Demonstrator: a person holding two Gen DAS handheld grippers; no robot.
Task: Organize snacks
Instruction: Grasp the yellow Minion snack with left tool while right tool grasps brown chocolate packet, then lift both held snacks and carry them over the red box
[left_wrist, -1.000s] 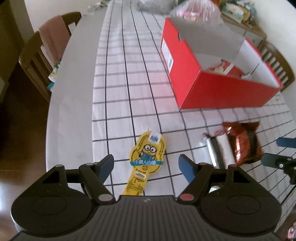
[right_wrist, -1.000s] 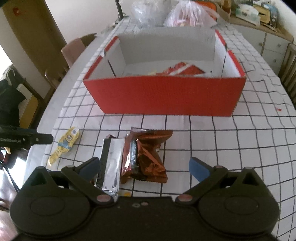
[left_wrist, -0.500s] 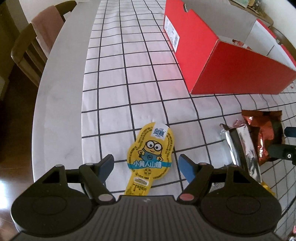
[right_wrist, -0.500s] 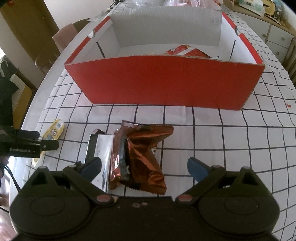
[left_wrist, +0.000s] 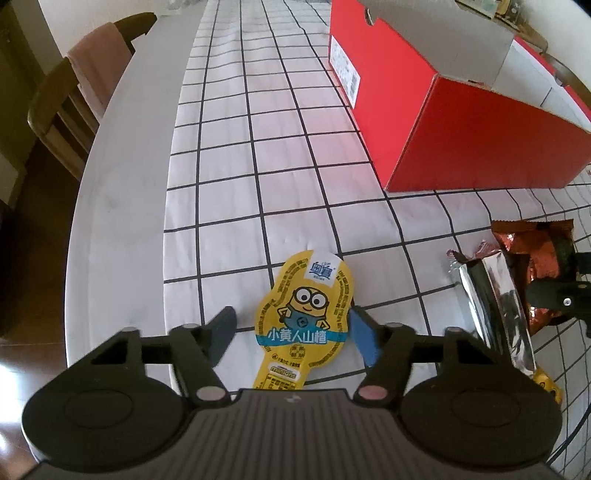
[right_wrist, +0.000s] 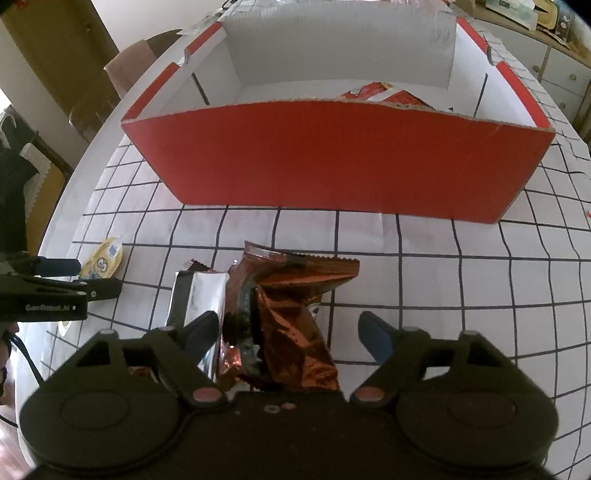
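A white tablecloth (left_wrist: 229, 155) ruled with black grid lines covers the round table, with a wooden chair (left_wrist: 66, 103) draped in a pinkish cloth off its far left edge and a drawer cabinet (right_wrist: 561, 70) at the far right. The red cardboard box (right_wrist: 340, 162) sits open at the far middle of the cloth, white inside, with a red snack packet (right_wrist: 388, 96) lying in it.

My left gripper (left_wrist: 291, 330) is low over the near left of the cloth, pointing forward and tilted down, its jaws spread wide on either side of the yellow Minion snack pack (left_wrist: 304, 317), which lies flat between them; the right finger looks just at the pack's edge, the left one apart from it.

My right gripper (right_wrist: 286, 332) is low too, aimed at the box, jaws wide apart around the copper-brown foil snack bag (right_wrist: 291, 314), which is crumpled on the cloth. A silver foil packet (right_wrist: 197, 295) lies touching the bag's left side, under my left finger. Neither claw grips anything.
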